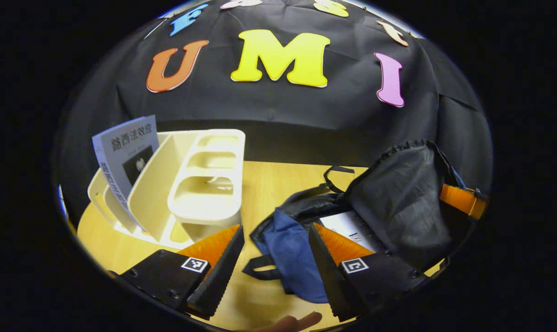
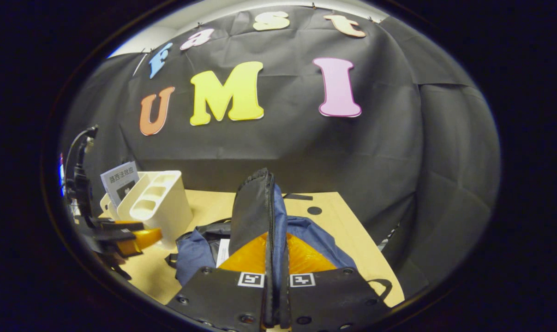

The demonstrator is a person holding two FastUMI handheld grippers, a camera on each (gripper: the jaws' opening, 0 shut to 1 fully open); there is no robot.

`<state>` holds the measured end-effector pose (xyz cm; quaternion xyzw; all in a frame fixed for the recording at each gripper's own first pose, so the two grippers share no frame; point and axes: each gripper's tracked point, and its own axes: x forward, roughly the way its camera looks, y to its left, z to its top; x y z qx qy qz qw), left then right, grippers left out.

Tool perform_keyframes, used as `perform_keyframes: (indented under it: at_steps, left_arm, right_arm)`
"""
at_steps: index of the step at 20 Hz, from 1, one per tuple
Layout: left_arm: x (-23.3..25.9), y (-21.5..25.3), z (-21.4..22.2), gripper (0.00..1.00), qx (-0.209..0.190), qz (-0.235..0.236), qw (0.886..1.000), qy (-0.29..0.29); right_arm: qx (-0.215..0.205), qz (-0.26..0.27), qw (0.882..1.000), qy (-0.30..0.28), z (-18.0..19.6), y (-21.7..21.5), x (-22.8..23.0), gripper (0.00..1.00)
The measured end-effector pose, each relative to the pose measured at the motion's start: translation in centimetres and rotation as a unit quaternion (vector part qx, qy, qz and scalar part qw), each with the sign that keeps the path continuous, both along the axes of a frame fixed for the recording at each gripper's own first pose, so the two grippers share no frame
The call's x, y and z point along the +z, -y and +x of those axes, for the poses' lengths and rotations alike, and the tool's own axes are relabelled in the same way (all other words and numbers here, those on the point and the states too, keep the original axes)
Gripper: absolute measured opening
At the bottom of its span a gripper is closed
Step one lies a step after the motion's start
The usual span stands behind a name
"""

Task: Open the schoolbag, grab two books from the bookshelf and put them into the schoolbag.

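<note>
R hand-held gripper point(image 2: 276, 295) pinching schoolbag flap point(image 2: 255, 207), holding it upright, bag mouth open. L hand-held gripper point(image 1: 276, 267) spread wide, holding nothing, over the desk point(image 1: 260, 184) btwn bookshelf point(image 1: 204, 184) and schoolbag point(image 1: 398, 203). One book point(image 1: 352, 228) lies inside the bag; another point(image 1: 121, 157) stands tilted in the shelf's far-left slot. Bag: soft dark fabric, blue lining. Shelf: cream rigid plastic, rounded cutouts. Bare wood desk strip btwn them.

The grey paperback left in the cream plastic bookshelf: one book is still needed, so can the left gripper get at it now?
Probably yes. The left gripper is open and empty; the grey paperback leans at the cream plastic bookshelf's outer side, its top sticking out clear of the dividers.
</note>
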<state>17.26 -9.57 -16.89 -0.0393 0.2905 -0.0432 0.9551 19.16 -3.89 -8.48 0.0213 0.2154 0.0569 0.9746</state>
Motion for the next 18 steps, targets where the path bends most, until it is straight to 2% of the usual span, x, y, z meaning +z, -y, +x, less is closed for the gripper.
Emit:
perform_keyframes:
  at_steps: [2, 3, 4, 7, 8, 9, 18]
  left_arm:
    - [1.3, -1.7, -0.5, 0.89, 0.007, 0.002, 1.000, 0.012]
    - [2.0, -3.1, -0.9, 0.94, 0.018, 0.001, 1.000, 0.016]
    - [2.3, -4.2, -1.0, 0.91, 0.024, 0.005, 1.000, 0.018]
    - [3.5, -7.6, -1.1, 0.95, 0.042, 0.032, 0.998, 0.026]
    - [3.5, -8.6, -1.0, 0.97, 0.051, 0.038, 0.998, 0.025]
    - [3.9, -9.6, -1.1, 0.95, 0.055, 0.041, 0.997, 0.024]
    - [10.5, -17.2, 1.1, 0.97, 0.067, 0.078, 0.993, 0.066]
  right_arm:
    - [-0.001, -0.001, 1.000, -0.003, 0.0, -0.3, -0.2, 0.05]
    - [-0.002, -0.003, 1.000, -0.004, 0.0, -0.4, -0.4, 0.05]
    - [-0.002, -0.005, 1.000, -0.006, 0.0, -0.6, -0.5, 0.05]
    - [-0.004, -0.009, 1.000, -0.005, -0.1, -0.7, -0.4, 0.08]
    - [-0.004, -0.010, 1.000, -0.005, -0.1, -0.8, -0.4, 0.05]
    - [-0.003, -0.011, 1.000, -0.003, -0.1, -0.9, -0.4, 0.05]
    - [-0.002, 0.006, 1.000, 0.002, 0.4, -1.9, 0.2, 0.06]
